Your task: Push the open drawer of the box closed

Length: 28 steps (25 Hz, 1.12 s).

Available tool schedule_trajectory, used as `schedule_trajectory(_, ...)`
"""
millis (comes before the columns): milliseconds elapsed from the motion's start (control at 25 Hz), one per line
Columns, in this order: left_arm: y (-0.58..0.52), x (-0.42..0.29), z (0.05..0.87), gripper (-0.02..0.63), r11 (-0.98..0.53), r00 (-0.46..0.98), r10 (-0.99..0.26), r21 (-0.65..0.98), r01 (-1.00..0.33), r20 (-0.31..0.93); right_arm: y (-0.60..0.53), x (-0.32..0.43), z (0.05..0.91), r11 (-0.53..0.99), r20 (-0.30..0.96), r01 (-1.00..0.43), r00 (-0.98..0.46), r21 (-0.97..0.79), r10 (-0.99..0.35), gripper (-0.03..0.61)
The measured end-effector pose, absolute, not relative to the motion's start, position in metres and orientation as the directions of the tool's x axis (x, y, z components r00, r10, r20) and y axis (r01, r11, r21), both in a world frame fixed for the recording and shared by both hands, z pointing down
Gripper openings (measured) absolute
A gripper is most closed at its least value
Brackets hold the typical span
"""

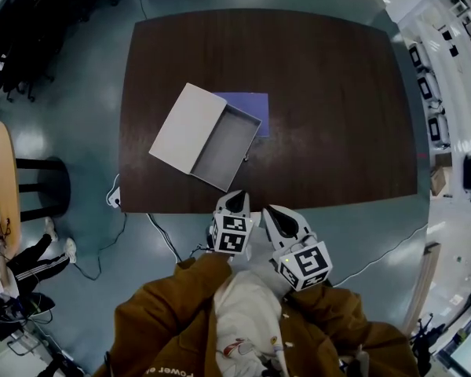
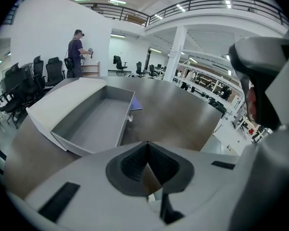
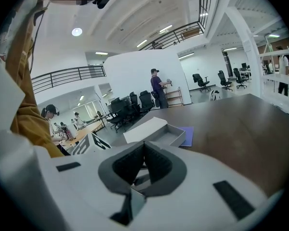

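Observation:
A white box (image 1: 187, 126) lies at the left of the dark table (image 1: 330, 108), on a purple sheet (image 1: 251, 105). Its grey drawer (image 1: 226, 148) is pulled out toward the near edge and is empty. My left gripper (image 1: 236, 201) hovers just off the table's near edge, a short way from the drawer's front, jaws shut on nothing. My right gripper (image 1: 273, 214) is beside it, also shut and empty. In the left gripper view the drawer (image 2: 91, 121) is ahead-left of the gripper (image 2: 147, 150). In the right gripper view the box (image 3: 151, 128) lies beyond the gripper (image 3: 144, 153).
A round wooden table (image 1: 0, 179) and a black stool (image 1: 43, 187) stand at left, with cables (image 1: 118, 203) on the floor by the table's corner. Shelving (image 1: 439, 93) runs along the right. A person (image 2: 77, 52) stands far off by office chairs.

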<state>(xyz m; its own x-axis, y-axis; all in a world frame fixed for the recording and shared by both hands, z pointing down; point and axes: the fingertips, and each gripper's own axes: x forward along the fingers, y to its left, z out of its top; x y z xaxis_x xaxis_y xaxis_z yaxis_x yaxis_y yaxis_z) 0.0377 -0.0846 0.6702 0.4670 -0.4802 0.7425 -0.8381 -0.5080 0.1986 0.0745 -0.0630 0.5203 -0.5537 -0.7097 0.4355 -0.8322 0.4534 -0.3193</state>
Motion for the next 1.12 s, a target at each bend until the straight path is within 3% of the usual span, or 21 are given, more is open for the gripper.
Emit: schedule_trajectory(1120, -0.099, 0.021, 0.684, 0.006, -0.419, 0.341, -0.503, 0.120, -0.900, 0.795, -0.057, 0.076, 0.551, 0.467, 0.489, -0.818, -0.575, -0.336, -0.656, 0.006)
